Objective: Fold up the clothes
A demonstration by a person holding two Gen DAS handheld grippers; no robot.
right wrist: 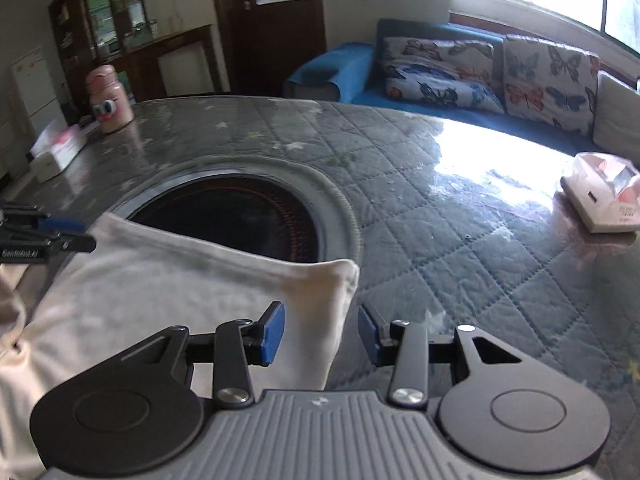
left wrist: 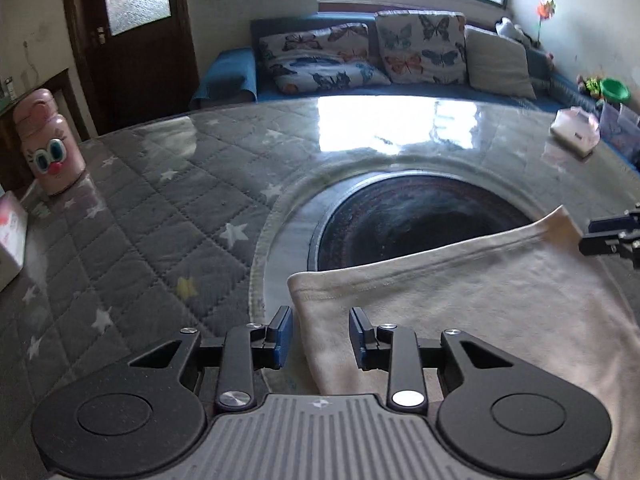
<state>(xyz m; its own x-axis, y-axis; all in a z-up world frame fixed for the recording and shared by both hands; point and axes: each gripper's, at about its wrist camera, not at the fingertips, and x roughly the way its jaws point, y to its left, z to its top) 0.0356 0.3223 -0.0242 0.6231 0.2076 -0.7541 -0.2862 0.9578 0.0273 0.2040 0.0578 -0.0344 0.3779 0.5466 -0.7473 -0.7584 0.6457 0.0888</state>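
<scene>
1. Left wrist view: left gripper [left wrist: 320, 338] low over the near-left corner of a cream cloth [left wrist: 460, 300], jaws parted, blue pads clear of the fabric on both sides, the cloth's edge running between them.
2. Cloth spread flat on a grey quilted table [left wrist: 140, 220], its far hem crossing the near rim of a dark round inset [left wrist: 412, 216].
3. Right gripper [left wrist: 612, 236] at the far-right corner of the cloth, only its tip in view at the frame's right edge.
4. Pink bottle [left wrist: 50, 144] far left on the table, tissue pack [left wrist: 574, 130] far right, blue sofa [left wrist: 360, 64] beyond.
5. Right wrist view: right gripper [right wrist: 322, 336] over the cloth's [right wrist: 160, 300] near-right corner, jaws apart, the corner fold lying between the pads with a gap at each side.
6. Left gripper [right wrist: 60, 234] at the left edge, beside the cloth's far-left corner; jaw state not discernible here.
7. Inset [right wrist: 240, 220] partly covered by the hem; bottle [right wrist: 108, 98] far left, pack [right wrist: 600, 196] right.
</scene>
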